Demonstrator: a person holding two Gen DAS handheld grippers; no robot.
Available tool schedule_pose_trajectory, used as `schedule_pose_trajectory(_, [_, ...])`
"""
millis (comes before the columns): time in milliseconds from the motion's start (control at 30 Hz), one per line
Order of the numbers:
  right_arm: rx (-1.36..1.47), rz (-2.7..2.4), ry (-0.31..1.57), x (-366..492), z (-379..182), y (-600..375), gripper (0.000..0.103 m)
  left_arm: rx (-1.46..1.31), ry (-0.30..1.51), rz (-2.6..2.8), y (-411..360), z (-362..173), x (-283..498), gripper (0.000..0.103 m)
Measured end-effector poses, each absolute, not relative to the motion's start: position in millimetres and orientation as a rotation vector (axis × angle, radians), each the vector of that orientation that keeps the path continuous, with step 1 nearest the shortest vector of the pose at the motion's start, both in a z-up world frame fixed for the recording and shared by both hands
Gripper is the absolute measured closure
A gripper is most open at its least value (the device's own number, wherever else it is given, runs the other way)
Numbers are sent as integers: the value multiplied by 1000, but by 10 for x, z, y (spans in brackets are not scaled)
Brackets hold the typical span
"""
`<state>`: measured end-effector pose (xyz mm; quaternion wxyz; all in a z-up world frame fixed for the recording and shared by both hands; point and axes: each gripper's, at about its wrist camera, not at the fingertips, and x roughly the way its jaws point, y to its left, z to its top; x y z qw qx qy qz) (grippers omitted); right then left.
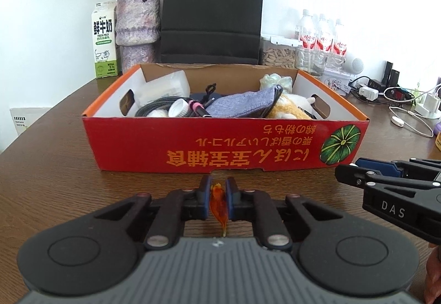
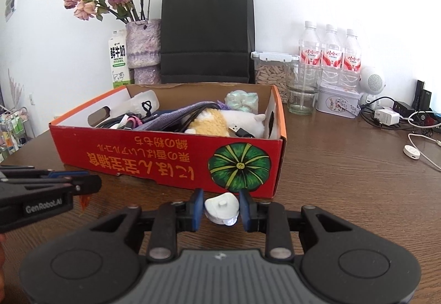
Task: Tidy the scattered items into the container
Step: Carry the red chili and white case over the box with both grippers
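The red cardboard box (image 1: 220, 144) sits mid-table (image 1: 55, 180), full of odds and ends. Before its near wall, the left gripper (image 1: 219, 193) is clenched on an orange translucent scrap (image 1: 218, 204); the right gripper (image 2: 222, 206) is grasping a small white cap-like piece (image 2: 222, 207).

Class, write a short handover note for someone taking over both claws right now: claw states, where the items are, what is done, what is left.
Left claw: shut on a small orange piece, just in front of the red box.
Right claw: shut on a white cap-like item, near the box's pumpkin corner.
Done: the box already holds cables, a purple pouch, a plush toy and other bits.
Left: lift both held items over the front wall and drop them in. No other loose task items show near the box.
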<state>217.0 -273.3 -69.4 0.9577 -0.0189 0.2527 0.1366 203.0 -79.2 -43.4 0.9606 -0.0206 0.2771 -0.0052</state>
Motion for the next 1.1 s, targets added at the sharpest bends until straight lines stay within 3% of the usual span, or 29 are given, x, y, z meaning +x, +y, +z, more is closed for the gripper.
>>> schedule_pose_trajectory(400, [-13, 295, 388, 1996, -397, -2694, 77, -69, 419, -23, -479, 11, 1839, 91])
schedule_pose_trajectory(733, [-27, 287, 290, 2480, 95, -2499, 77, -66, 283, -39, -432, 509, 2333, 91])
schedule_pose_trajectory(1100, [-3, 313, 343, 3170, -116, -2282, 77, -103, 371, -21, -341, 170, 3053, 91])
